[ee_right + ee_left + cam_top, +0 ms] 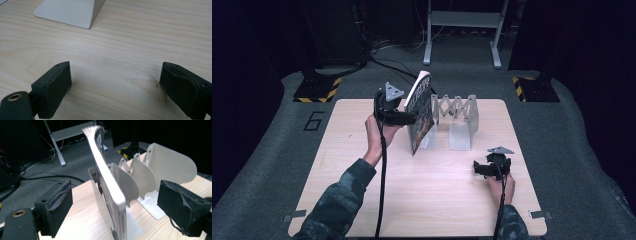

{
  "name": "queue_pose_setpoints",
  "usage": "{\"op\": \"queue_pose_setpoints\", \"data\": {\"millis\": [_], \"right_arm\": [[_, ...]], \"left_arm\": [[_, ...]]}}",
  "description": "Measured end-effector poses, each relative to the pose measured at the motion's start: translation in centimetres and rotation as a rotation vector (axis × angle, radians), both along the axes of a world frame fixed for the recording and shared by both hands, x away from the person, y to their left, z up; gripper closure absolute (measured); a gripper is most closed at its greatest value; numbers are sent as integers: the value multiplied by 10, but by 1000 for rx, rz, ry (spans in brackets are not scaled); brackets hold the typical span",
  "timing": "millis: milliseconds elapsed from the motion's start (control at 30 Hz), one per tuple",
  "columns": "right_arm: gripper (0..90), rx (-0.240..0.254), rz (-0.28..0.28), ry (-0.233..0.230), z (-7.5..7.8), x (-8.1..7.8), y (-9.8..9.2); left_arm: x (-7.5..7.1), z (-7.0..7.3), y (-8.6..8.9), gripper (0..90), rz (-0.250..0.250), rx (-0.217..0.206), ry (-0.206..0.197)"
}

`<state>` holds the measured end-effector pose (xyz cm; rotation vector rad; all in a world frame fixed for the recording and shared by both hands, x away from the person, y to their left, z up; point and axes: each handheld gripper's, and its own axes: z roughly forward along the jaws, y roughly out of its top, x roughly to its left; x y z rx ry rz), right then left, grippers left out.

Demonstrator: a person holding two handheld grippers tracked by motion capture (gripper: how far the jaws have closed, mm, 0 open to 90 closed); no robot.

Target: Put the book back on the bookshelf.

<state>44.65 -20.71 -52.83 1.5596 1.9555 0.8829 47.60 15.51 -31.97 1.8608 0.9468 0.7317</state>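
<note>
A: Main thing first, where's the book?

B: The book (421, 114) stands upright just above the centre of the high view, in the left end slot of a white expanding rack (455, 121). In the left gripper view the book (110, 187) runs up the middle of the frame, spine edge toward the camera, top pages fanned and blurred near the top edge.

A: Leaning or straight?

B: Top tilts a bit, toward upper left in the high view. Its bottom edge sits on the rack's base plate, against one of the rack (150, 172) dividers.

A: Left tool?

B: Left gripper (404, 118) is raised off the table, just left of the book, held in the left hand (377, 132). Jaws are spread wide. In its own view the left gripper (117, 207) has one jaw at lower left and one at lower right with the book between them, clear gaps on both sides, neither pad touching.

A: Right one?

B: Right gripper (479, 169) is at lower right of the high view, low over the table (362, 195), well apart from the rack. Right hand (502, 187) is behind it. Its own view shows the right gripper (115, 87) with jaws wide apart, bare wood grain between them, holding nothing. A corner of the rack's white base (67, 12) sits at upper left of that frame.

A: Surroundings?

B: Grey carpet (582, 150) around the table, a "6" marked on it at left, black cables (387, 62) on the floor at the top.
</note>
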Motion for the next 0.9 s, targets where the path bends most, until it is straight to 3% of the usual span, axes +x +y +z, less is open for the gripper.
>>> {"op": "queue_pose_setpoints", "data": {"millis": [267, 633, 733, 833, 867, 900], "right_arm": [[99, -6, 6, -6, 0, 0, -1], [100, -6, 6, -5, 0, 0, -1], [100, -6, 6, -6, 0, 0, -1], [101, -5, 6, -7, 0, 0, -1], [102, 0, 2, -3, 0, 0, 0], [103, 0, 2, -2, 0, 0, 0]], "left_arm": [[-1, -35, 4, 131, 2, -12, 43], [6, -91, 3, 163, 6, -14, 150], [8, -98, 1, 173, 6, -23, 166], [9, -108, -1, 242, -5, -31, 184], [10, -111, -2, 303, -8, -32, 195], [12, -120, -4, 335, -13, -36, 220]]}}
